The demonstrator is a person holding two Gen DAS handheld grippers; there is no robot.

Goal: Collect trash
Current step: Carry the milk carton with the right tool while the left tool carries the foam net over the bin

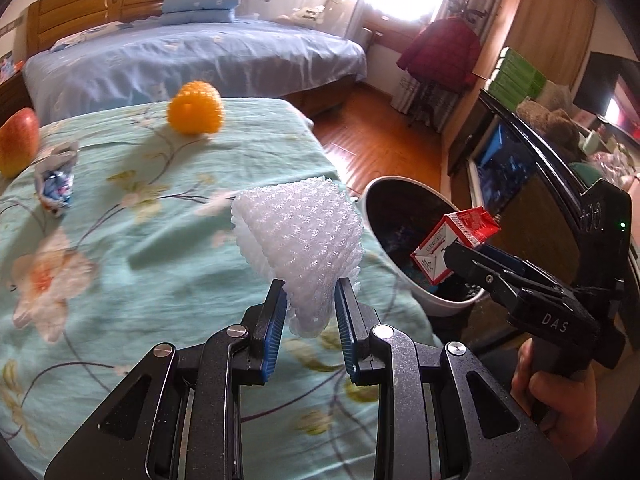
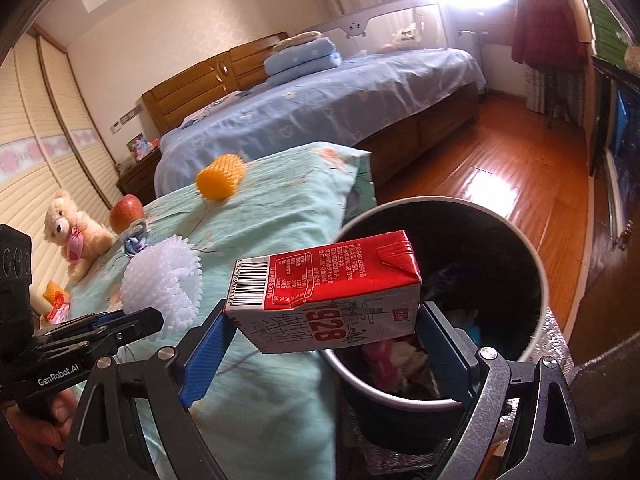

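My left gripper (image 1: 312, 296) is shut on a white foam fruit net (image 1: 300, 240), held above the teal floral tablecloth (image 1: 120, 280) near the table's right edge. My right gripper (image 2: 326, 320) is shut on a red and white drink carton (image 2: 324, 296), gripped by its two ends and held over the near rim of the trash bin (image 2: 538, 268). Several scraps lie inside the bin. In the left wrist view the carton (image 1: 452, 236) hangs over the bin (image 1: 432, 306). On the cloth lie an orange foam net (image 1: 196, 108) and a crumpled blue and white wrapper (image 1: 56, 176).
An apple (image 2: 126, 208) and a teddy bear (image 2: 76, 232) sit at the far left of the table. A blue bed (image 2: 320, 112) stands behind it. Wooden floor (image 2: 500, 168) runs to the right of the bin, with a dark cabinet (image 1: 520, 152) alongside.
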